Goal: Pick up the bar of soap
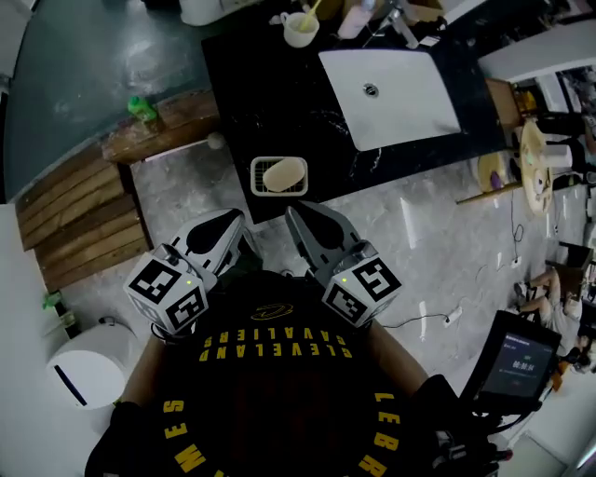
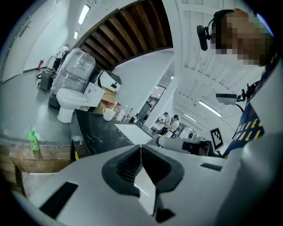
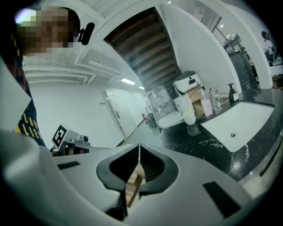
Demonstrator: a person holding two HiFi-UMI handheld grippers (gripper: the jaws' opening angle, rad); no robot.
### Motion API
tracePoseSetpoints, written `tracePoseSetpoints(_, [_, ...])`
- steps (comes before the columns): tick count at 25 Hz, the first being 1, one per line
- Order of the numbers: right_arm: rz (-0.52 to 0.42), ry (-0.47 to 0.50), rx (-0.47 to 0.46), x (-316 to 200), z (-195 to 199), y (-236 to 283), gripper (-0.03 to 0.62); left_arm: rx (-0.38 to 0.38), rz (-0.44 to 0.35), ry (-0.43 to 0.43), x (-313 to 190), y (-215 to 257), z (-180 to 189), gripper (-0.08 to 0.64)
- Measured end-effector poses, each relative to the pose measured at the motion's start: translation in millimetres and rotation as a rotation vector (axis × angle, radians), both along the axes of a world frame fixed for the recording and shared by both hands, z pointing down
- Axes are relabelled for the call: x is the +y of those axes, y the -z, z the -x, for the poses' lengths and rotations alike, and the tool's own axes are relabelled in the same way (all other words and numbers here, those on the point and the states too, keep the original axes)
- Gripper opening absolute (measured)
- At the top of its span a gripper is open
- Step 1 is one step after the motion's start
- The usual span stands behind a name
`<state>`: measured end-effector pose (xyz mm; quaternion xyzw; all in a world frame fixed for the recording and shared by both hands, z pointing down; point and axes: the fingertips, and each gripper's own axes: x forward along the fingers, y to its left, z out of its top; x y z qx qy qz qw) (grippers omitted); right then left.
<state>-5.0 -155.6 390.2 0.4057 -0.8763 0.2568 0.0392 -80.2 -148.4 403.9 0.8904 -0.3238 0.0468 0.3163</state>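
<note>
A pale bar of soap [image 1: 284,173] lies in a small white wire tray [image 1: 257,186] at the near edge of the black marble counter [image 1: 270,102]. Both grippers are held below it, close to the person's chest, with their tips pointing toward the counter. My left gripper [image 1: 235,216] is shut with nothing in it, its tip below and left of the tray. My right gripper [image 1: 294,211] is also shut and empty, just below the tray's right half. In the left gripper view [image 2: 141,148] and the right gripper view [image 3: 139,145] the jaws meet. The soap appears in neither gripper view.
A white sink [image 1: 391,93] is set in the counter to the right, with a cup [image 1: 300,28] and a faucet [image 1: 400,19] behind it. Wooden steps [image 1: 79,219] and a green bottle [image 1: 142,108] are at the left. A white bin [image 1: 84,373] stands lower left, a screen [image 1: 520,359] lower right.
</note>
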Motion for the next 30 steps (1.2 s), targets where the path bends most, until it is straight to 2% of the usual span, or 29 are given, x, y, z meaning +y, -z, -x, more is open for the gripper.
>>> tracePoseSetpoints(7, [0.027,-0.082,0.062,-32.4,7.6,-11.5,0.021,0.028,0.005,-0.052,-30.3,-6.5,16.4,0.015])
tracePoseSetpoints(11, [0.026,-0.06,0.152,-50.0,1.5,-22.4,0.021,0.032,0.021,-0.063,-37.2,-11.9,21.0,0.015])
tracePoseSetpoints(17, [-0.039,0.14,0.417,-69.6,-2.1,-49.3,0.034,0.022,0.039,-0.016,-45.0,-19.8,27.2,0.014])
tracePoseSetpoints(19, [-0.049,0.224,0.505,-69.2,-2.4,-61.8,0.084,0.02,0.042,0.0,-44.6,-19.9,25.8,0.015])
tracePoseSetpoints(24, [-0.095,0.429,0.703,-70.8,-5.5,-88.6,0.164,0.01,0.047,0.031,-51.1,-21.4,16.7,0.015])
tracePoseSetpoints(30, [-0.118,0.62,0.884,-67.3,-10.9,-111.8,0.264,-0.005,0.037,0.065,-47.8,-18.8,10.8,0.014])
